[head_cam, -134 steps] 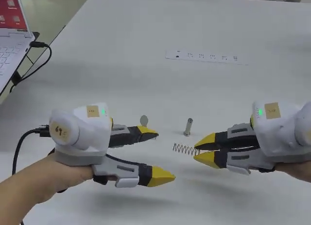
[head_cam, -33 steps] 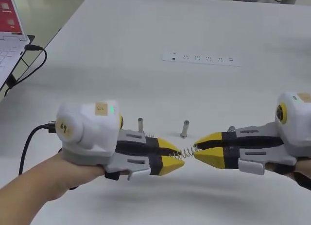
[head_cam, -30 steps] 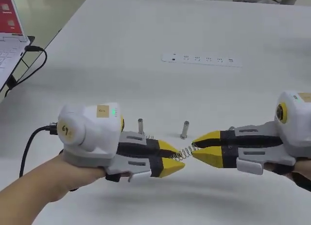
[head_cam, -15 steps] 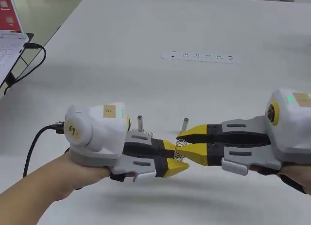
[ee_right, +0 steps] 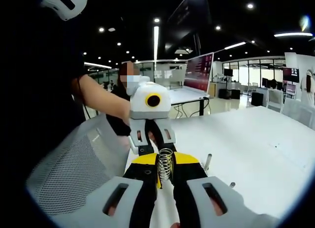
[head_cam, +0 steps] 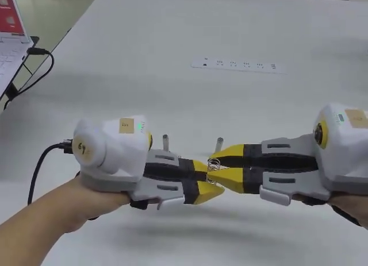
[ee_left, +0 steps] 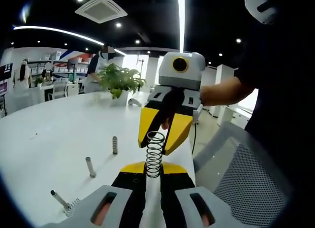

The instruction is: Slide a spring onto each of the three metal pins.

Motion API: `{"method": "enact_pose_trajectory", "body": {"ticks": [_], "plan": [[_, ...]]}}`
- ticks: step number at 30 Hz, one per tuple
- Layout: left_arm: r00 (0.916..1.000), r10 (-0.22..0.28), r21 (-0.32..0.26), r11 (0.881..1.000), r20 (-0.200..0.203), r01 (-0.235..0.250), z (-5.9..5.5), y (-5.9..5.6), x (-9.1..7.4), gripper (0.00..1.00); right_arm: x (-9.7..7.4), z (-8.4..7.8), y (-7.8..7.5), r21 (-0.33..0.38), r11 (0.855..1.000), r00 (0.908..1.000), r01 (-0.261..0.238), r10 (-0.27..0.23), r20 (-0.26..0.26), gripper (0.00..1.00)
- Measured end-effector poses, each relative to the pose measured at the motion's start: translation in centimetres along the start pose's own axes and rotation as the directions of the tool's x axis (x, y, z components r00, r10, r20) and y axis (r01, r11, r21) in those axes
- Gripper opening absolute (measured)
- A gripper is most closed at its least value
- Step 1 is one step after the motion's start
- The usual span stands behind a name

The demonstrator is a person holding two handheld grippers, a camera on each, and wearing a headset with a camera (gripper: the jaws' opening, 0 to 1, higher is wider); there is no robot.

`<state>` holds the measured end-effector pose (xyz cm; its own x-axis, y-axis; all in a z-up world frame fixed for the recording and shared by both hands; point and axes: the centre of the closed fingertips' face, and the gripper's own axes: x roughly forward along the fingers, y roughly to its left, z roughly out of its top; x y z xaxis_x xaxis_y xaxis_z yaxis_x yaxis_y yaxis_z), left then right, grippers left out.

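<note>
The spring (ee_left: 154, 154) is bright metal wire; the pins (ee_left: 90, 166) are dull metal. The table (head_cam: 172, 36) is smooth, matt white.

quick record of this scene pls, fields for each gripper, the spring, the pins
left gripper: shut on spring, at one end
right gripper: jaws apart around its other end
spring: held in the air, on no pin
pins: three, standing on the table
second spring: at the base of the pin nearest the left gripper; around or beside it, cannot tell
power strip: flat on the table's far part
</note>
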<state>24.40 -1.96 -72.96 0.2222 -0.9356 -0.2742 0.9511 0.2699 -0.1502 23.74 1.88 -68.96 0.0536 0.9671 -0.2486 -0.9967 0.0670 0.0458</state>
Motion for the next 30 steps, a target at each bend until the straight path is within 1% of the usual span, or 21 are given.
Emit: {"method": "enact_pose_trajectory", "body": {"ticks": [5, 11, 15, 19, 30], "plan": [[1.0000, -0.001, -0.003, 1.000, -0.003, 0.001, -0.11, -0.03, -0.03, 0.02, -0.07, -0.05, 0.04, 0.009, 1.000, 1.0000, 0.000, 0.000, 0.001, 0.08], [1.0000, -0.002, -0.006, 1.000, -0.002, 0.002, -0.04, -0.12, -0.13, 0.02, -0.02, 0.10, 0.20, -0.010, 1.000, 1.0000, -0.004, 0.004, 0.006, 0.07], [1.0000, 0.001, -0.019, 1.000, 0.000, -0.001, 0.03, -0.04, -0.18, 0.03, -0.04, 0.22, 0.07, -0.004, 1.000, 1.0000, -0.001, 0.001, 0.005, 0.07], [0.9999, 0.011, -0.017, 1.000, -0.003, -0.011, -0.01, 0.09, -0.17, 0.04, -0.03, 0.16, 0.08, -0.009, 1.000, 1.0000, -0.001, 0.001, -0.004, 0.07], [0.9993, 0.037, -0.016, 0.999, 0.001, -0.037, 0.12, 0.63, -0.31, 0.16, -0.04, 0.29, -0.26, -0.013, 1.000, 0.9999, 0.009, -0.009, -0.007, 0.07]]}}
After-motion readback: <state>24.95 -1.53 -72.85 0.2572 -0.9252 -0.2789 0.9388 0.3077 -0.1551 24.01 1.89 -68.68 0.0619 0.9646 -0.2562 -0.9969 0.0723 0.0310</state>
